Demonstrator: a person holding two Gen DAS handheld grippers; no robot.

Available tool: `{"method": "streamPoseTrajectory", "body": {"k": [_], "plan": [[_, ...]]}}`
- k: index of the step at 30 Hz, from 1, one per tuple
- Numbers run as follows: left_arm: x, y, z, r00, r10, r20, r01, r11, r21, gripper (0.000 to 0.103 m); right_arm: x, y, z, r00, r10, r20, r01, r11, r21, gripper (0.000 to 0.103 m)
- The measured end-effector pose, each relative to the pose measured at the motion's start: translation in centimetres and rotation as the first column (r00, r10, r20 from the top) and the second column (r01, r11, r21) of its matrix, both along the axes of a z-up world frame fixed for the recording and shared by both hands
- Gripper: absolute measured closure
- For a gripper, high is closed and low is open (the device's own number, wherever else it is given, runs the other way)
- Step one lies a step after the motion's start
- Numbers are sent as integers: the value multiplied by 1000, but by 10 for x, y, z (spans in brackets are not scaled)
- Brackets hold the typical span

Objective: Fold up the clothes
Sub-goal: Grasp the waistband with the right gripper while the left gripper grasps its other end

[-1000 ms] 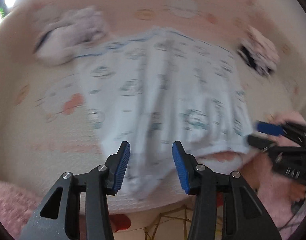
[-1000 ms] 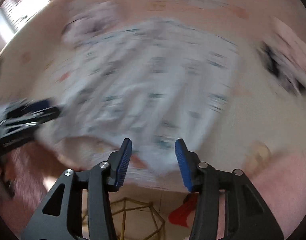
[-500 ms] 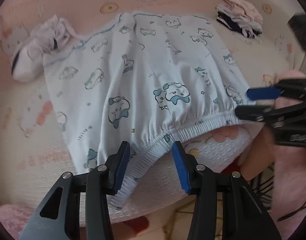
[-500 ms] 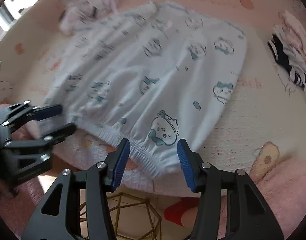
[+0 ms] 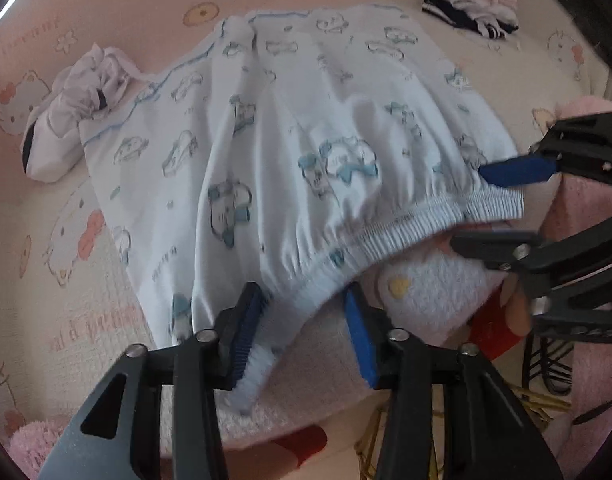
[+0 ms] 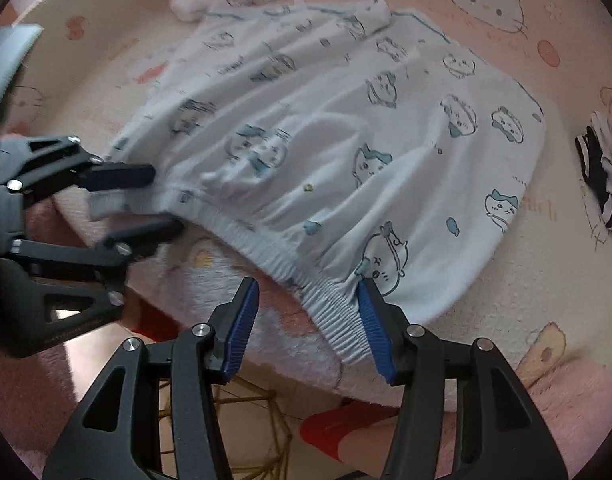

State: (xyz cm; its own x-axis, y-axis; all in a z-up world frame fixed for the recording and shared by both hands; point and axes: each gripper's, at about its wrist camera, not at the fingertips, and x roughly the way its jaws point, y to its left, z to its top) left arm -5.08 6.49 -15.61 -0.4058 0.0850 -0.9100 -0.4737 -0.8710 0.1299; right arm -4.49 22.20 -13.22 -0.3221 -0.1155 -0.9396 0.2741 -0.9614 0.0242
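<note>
Pale-blue cartoon-print shorts (image 5: 290,152): soft, light, limp cotton; best pinched at elastic waistband (image 5: 406,228); left gripper (image 5: 302,324) closing around one corner, right gripper (image 6: 306,312) agape astride the other.

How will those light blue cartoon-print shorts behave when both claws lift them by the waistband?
The light blue shorts will probably sag between the claws: the fabric already lies in soft folds. Likely light too, being thin cloth. The gathered elastic waistband may stretch, so its ribbed edge should give some grip.
</note>
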Motion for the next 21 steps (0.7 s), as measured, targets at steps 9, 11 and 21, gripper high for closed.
{"method": "streamPoseTrajectory", "body": {"k": [9, 11, 21], "plan": [[-12, 1, 21, 994, 36, -101, -28, 996, 80, 87, 7, 24, 11, 996, -60, -64, 57, 997, -47, 62], [-9, 5, 26, 988, 35, -153, -24, 997, 77, 89, 9, 29, 21, 990, -81, -116, 74, 995, -63, 70], [-23, 15, -4, 994, 3, -105, -4, 1000, -6, 89, -35, 5, 1, 974, -195, -113, 199, 980, 19, 69]]}}
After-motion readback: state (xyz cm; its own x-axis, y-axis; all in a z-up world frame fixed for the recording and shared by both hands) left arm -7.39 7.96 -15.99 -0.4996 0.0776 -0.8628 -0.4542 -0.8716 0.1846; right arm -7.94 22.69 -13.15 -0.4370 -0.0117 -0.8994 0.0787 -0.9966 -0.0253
